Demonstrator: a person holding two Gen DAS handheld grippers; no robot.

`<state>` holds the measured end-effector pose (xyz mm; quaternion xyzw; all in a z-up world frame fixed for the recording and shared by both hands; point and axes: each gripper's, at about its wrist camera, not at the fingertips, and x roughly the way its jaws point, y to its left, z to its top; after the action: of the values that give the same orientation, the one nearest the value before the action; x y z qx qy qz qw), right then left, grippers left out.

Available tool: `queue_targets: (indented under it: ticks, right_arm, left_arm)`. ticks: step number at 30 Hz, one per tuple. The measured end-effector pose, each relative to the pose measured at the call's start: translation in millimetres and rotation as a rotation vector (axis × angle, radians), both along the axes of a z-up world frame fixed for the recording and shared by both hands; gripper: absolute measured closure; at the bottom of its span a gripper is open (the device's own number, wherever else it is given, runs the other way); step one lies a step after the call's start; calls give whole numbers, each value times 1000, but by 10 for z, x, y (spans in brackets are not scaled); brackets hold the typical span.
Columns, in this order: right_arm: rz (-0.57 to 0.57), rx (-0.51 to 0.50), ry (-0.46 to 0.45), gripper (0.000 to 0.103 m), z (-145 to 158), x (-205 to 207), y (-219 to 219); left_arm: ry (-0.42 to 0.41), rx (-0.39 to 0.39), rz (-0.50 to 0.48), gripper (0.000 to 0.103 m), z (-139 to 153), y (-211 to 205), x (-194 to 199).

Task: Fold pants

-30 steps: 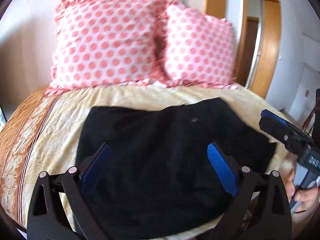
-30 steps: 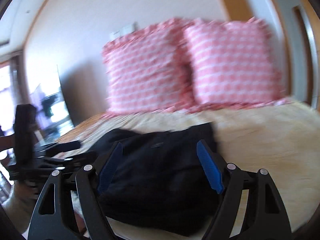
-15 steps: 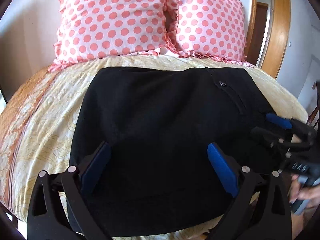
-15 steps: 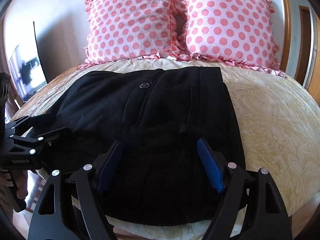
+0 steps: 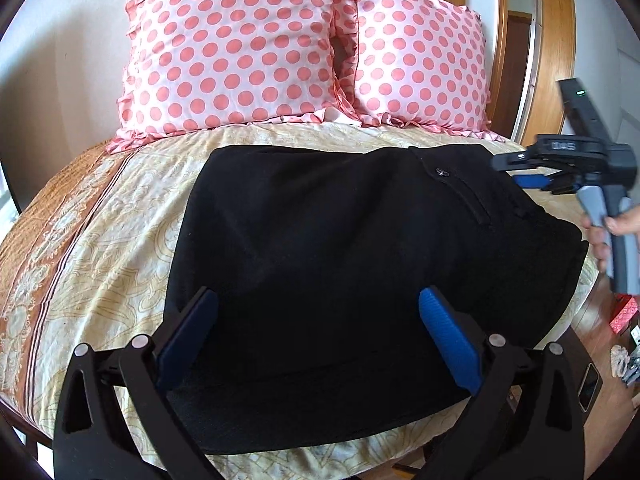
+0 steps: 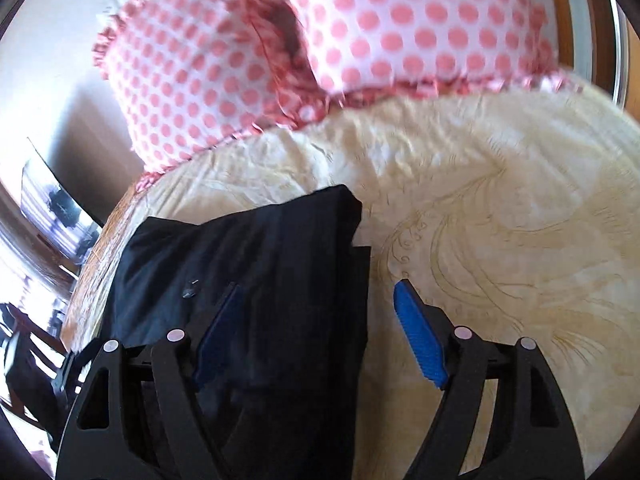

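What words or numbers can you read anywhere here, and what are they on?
"045": pale print on the grey body of the right claw, blurred, so only a likely reading.
Black pants: a small button, no words.
Spotted pillows and bedsheet: patterns only, no text.

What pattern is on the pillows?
Pink polka dots on the pillows, sharpest in the left wrist view.
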<state>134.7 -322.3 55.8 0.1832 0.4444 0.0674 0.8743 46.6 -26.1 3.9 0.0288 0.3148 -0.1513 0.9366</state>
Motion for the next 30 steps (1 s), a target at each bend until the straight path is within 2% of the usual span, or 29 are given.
queue_targets:
  ticks: [4, 6, 9, 13, 15, 16, 17, 19, 22, 25, 30]
  right_arm:
    - [42, -3, 35, 27, -101, 77, 52]
    - [67, 0, 29, 32, -99, 79, 84]
    - [91, -21, 18, 33, -95, 80, 126]
    - [95, 40, 16, 33, -162, 95, 53]
    - [103, 34, 10, 34, -158, 93, 65]
    - [120, 23, 2, 48, -153, 87, 95]
    - [136, 19, -9, 54, -141, 72, 132]
    - [156, -70, -54, 63, -75, 12, 249]
    - [211, -243, -149, 68, 51, -131, 499]
    - [241, -303, -188, 69, 84, -200, 586]
    - [201, -187, -115, 66, -24, -62, 388]
  left_arm:
    - [4, -6, -5, 2, -12, 8, 4]
    - [5, -7, -6, 2, -19, 10, 10]
    - [4, -6, -5, 2, -23, 6, 9]
    - [2, -3, -2, 2, -27, 7, 13]
    - [1, -2, -3, 2, -30, 11, 16]
    - [2, -3, -3, 2, -29, 9, 14]
    - [2, -2, -2, 2, -29, 9, 12]
    - [3, 0, 0, 2, -33, 11, 14]
    - [4, 4, 4, 2, -39, 10, 26]
    - [4, 8, 7, 2, -47, 15, 37]
    - [22, -12, 5, 2, 28, 73, 98]
